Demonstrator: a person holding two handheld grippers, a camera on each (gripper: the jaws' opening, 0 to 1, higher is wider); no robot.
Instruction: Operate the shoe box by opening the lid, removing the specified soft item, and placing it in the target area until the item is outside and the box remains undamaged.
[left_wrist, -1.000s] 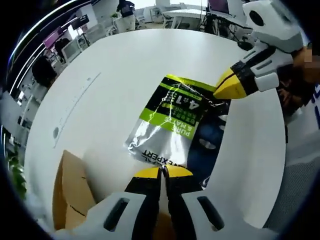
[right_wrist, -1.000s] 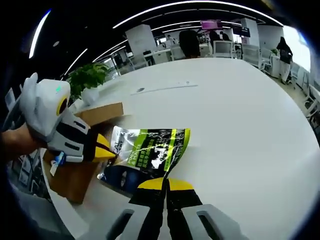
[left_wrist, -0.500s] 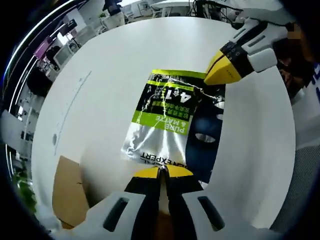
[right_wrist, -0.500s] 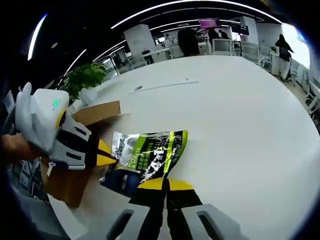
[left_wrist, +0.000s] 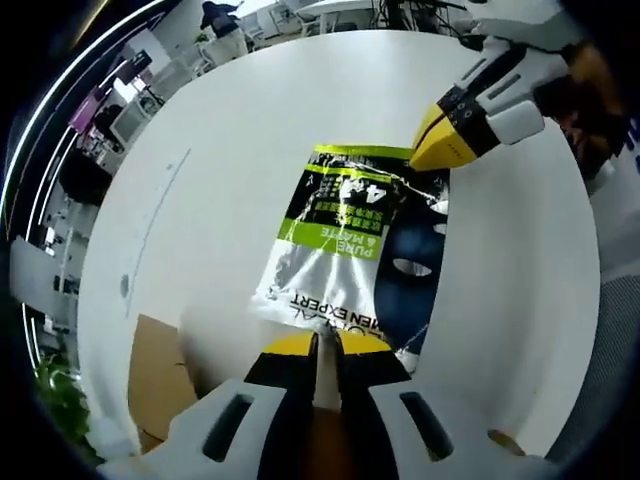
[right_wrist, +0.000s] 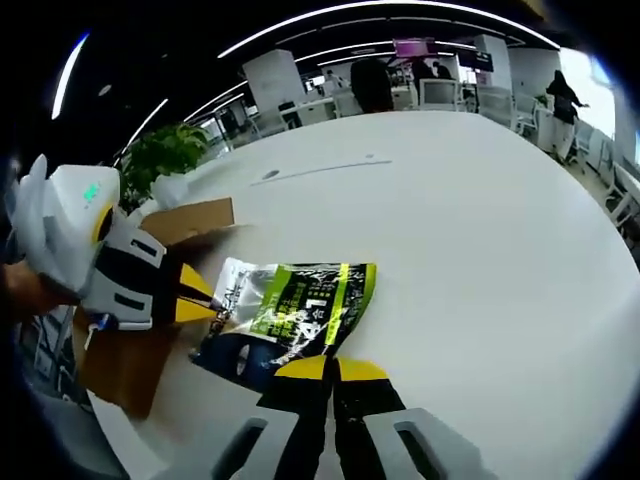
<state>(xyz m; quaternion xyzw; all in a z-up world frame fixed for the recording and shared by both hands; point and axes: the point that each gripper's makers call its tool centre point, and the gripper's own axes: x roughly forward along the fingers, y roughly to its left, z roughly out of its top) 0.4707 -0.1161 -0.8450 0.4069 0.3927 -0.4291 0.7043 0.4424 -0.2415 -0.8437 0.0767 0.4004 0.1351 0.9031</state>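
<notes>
The packet (left_wrist: 345, 250), a soft green, black and silver pouch, lies flat on the white table (left_wrist: 230, 150), outside the cardboard box (left_wrist: 155, 375). In the right gripper view the box (right_wrist: 130, 350) sits at the table's near-left edge, just beside the packet (right_wrist: 290, 315).

Left gripper (left_wrist: 318, 350): jaws pressed nearly together on the packet's near short edge; I judge it pinched there, though the contact itself is hidden by the jaw tips.

Right gripper (right_wrist: 322, 367): jaws shut, with the opposite end of the packet running in under the tips; appears to hold that edge. In the left gripper view its yellow tips (left_wrist: 440, 150) touch the far corner of the packet.

Key relation: the packet's long axis runs straight from one gripper to the other, each on a short end, so the pouch spans between them. Neither is nearer; both are at the edges.

Judgement: removal is done and the item is on or just above the table. The next move calls for both sets of jaws to let go without dragging the pouch toward the box. Box lid state cannot be told.
</notes>
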